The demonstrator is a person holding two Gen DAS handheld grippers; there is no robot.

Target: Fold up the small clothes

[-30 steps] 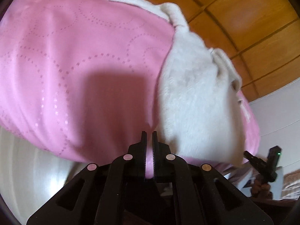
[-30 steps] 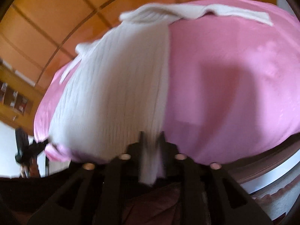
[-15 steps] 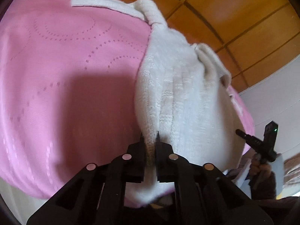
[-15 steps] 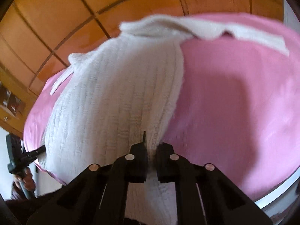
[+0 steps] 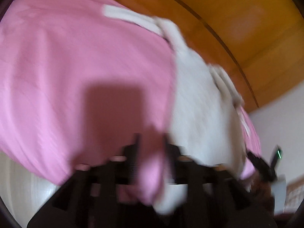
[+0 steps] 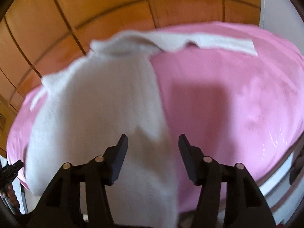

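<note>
A: The white knit garment (image 6: 98, 102) lies on the pink cloth (image 6: 237, 98) that covers the surface, and we see it from both sides. In our right wrist view it fills the left half, with one sleeve (image 6: 224, 44) stretched flat across the far part of the pink cloth.

B: And our right gripper (image 6: 153, 142)?

A: Its two fingers stand wide apart, released. The near edge of the garment runs down between them, but neither pad touches it as far as we can see.

B: In the left wrist view everything is smeared by blur. We make out the white knit garment (image 5: 201, 102) on the right and the pink cloth (image 5: 76, 66) filling the left and centre, with a dark square shadow on it.

A: Our left gripper (image 5: 151, 142) also looks parted; there is a clear gap between the fingers. A fold of pink cloth and some white fabric show in that gap, low down, yet with the blur we cannot tell whether the fingers touch either.

B: Beyond the cloth we see wood panelling (image 6: 95, 9) in both views. At the right edge of the left view a dark shape with a green light shows, probably the other gripper, too blurred to be certain.
</note>
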